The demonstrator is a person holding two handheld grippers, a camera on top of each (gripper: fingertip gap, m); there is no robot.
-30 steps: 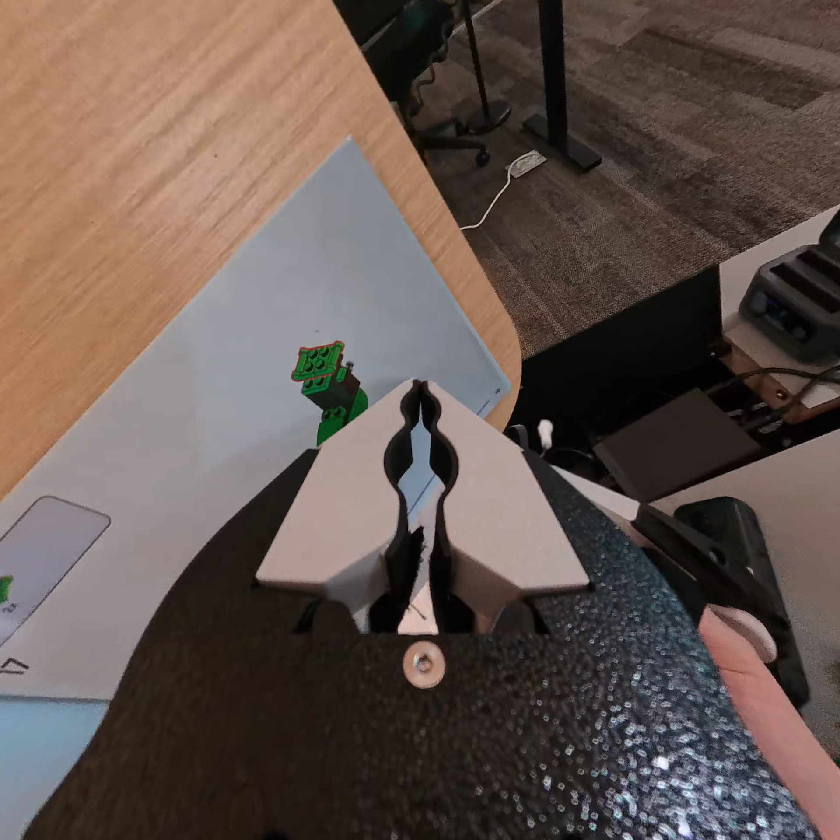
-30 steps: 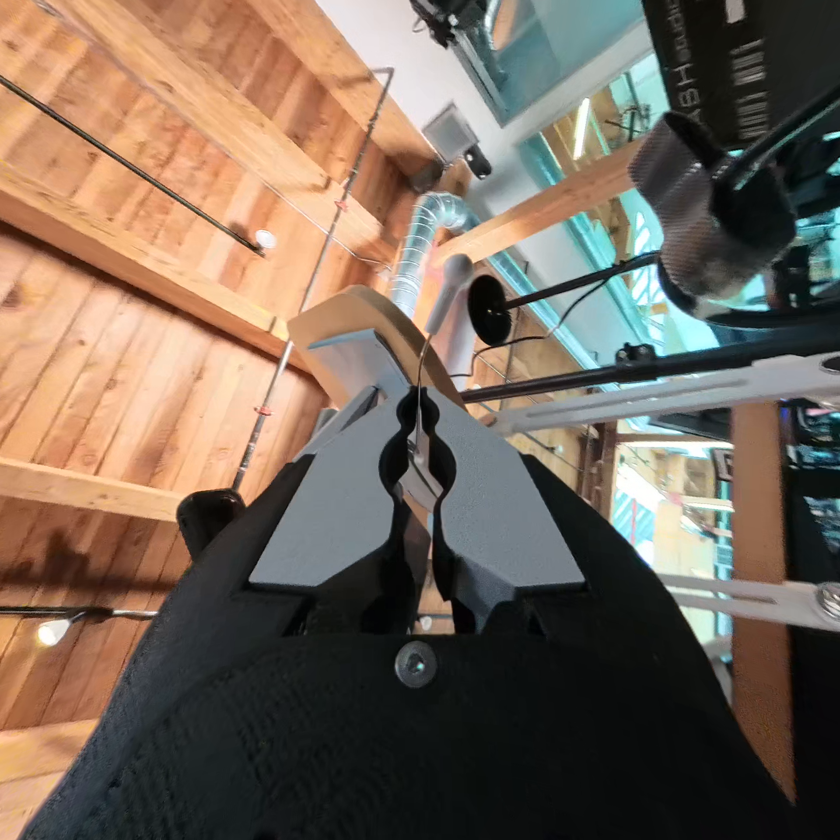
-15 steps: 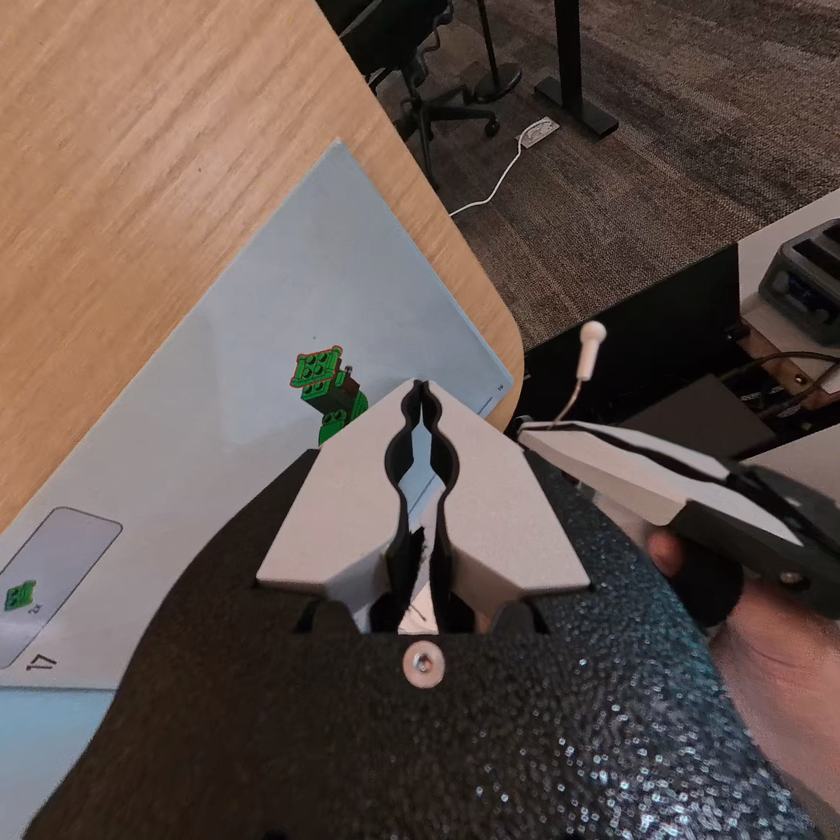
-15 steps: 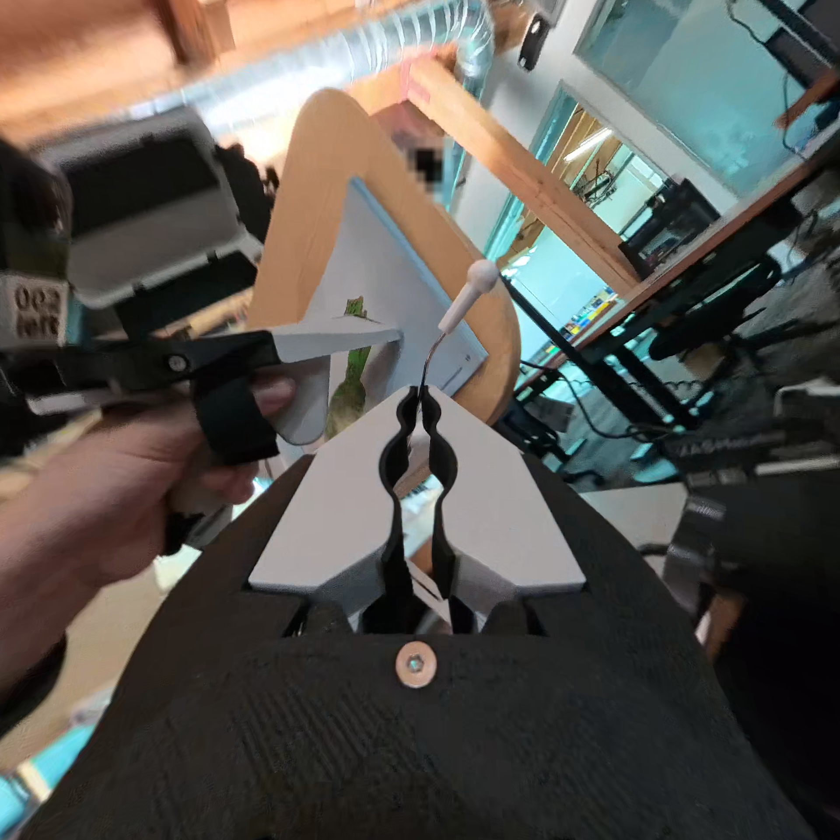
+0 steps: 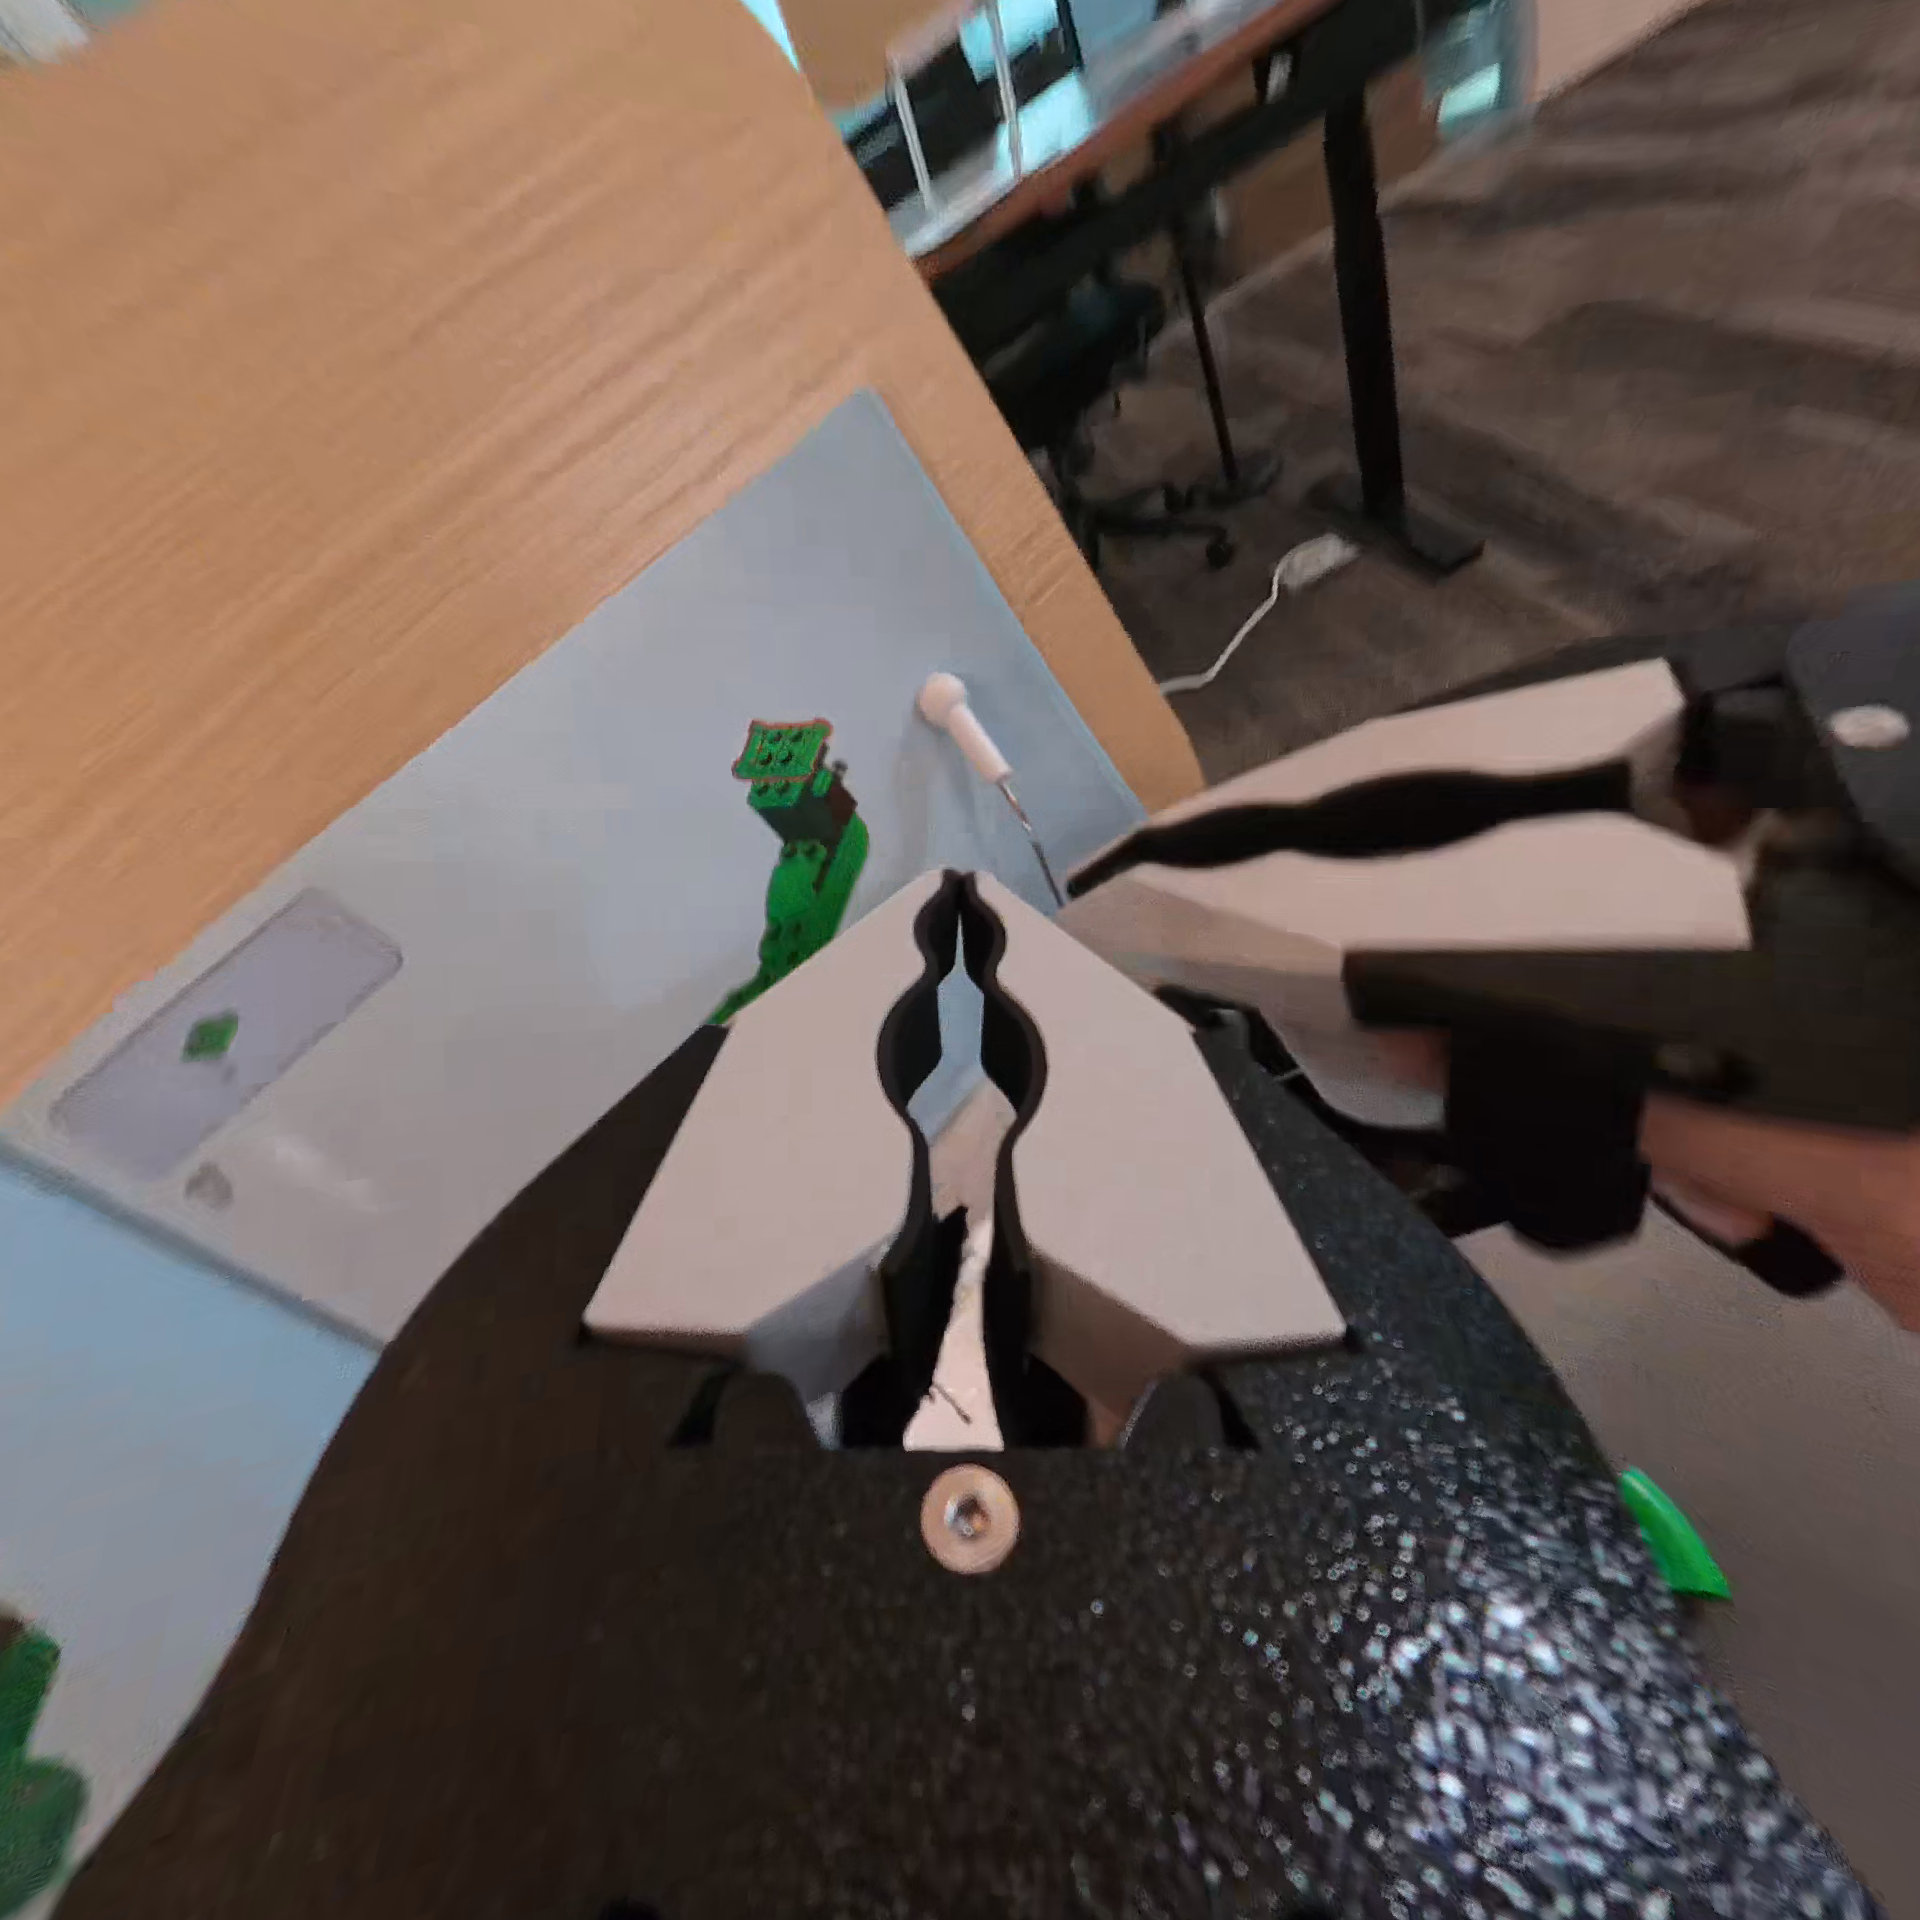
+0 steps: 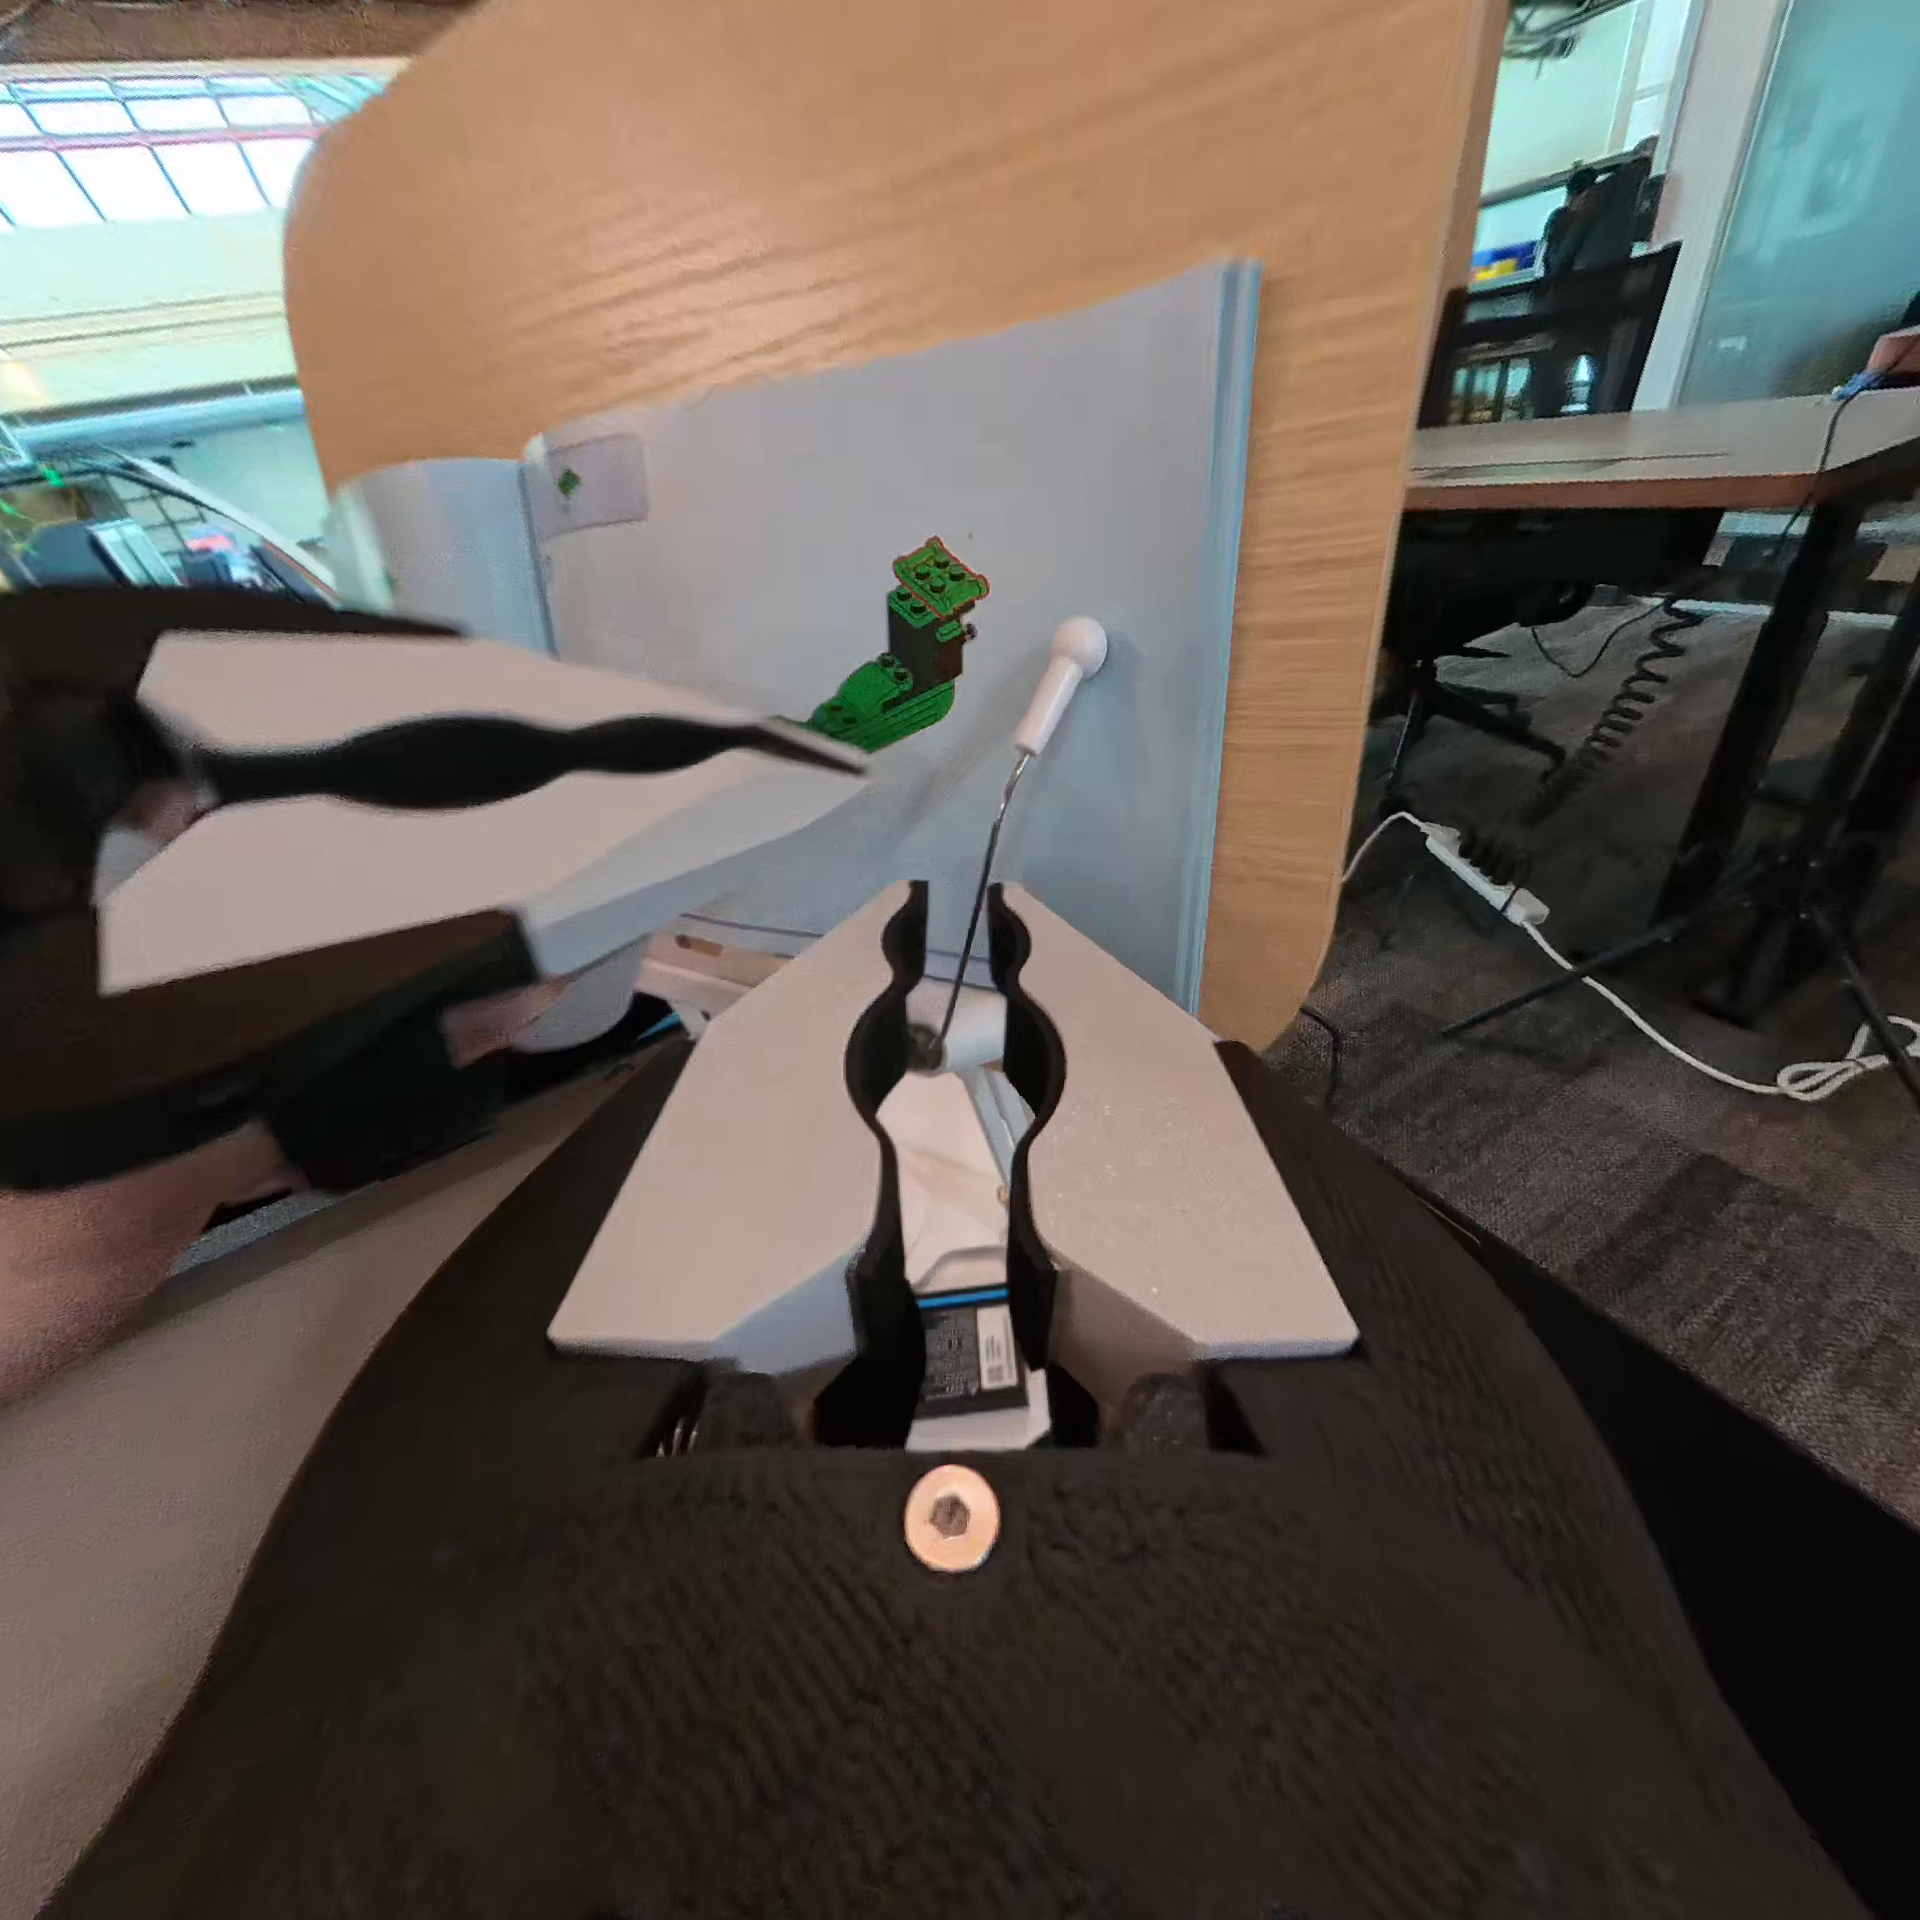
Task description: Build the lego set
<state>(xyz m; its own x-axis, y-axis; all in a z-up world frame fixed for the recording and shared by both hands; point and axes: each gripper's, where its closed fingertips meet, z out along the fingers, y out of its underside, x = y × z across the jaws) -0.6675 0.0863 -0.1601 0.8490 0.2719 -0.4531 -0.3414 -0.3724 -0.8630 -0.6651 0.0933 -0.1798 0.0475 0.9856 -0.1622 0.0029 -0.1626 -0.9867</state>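
Right now your left gripper [image 5: 961, 891] has its two grey fingers pressed together at the tips, with nothing between them. It hangs over the lower part of the instruction booklet [image 5: 582, 831], which lies open on the wooden table [image 5: 364, 364] near the table's rounded corner.

Your right gripper [image 6: 951, 894] is a little parted: you see a narrow gap between its fingertips. A thin wire [image 6: 982, 862] passes up through this gap and ends in a small white knob [image 6: 1070, 655]. Whether the fingers press on the wire I cannot tell; its lower end goes to a white part deeper between the fingers. The knob rests against or just above the booklet page, just beside the printed picture of the green and brown lego model [image 6: 914, 644]. In the left wrist view the same knob [image 5: 951, 707] shows to the right of that printed model [image 5: 800, 821].

The two grippers are near each other, the left one crossing from the left side in the right wrist view. A hand [image 5: 1766, 1216] holds the right gripper's black handle.

No real bricks are plainly shown; only a small green piece [image 5: 1673, 1538] shows at the right edge of the left gripper's body, and a blurred green shape [image 5: 31, 1745] at the lower left corner. Beyond the table there is grey carpet [image 6: 1610, 1195], with a white cable [image 6: 1621, 997] on it
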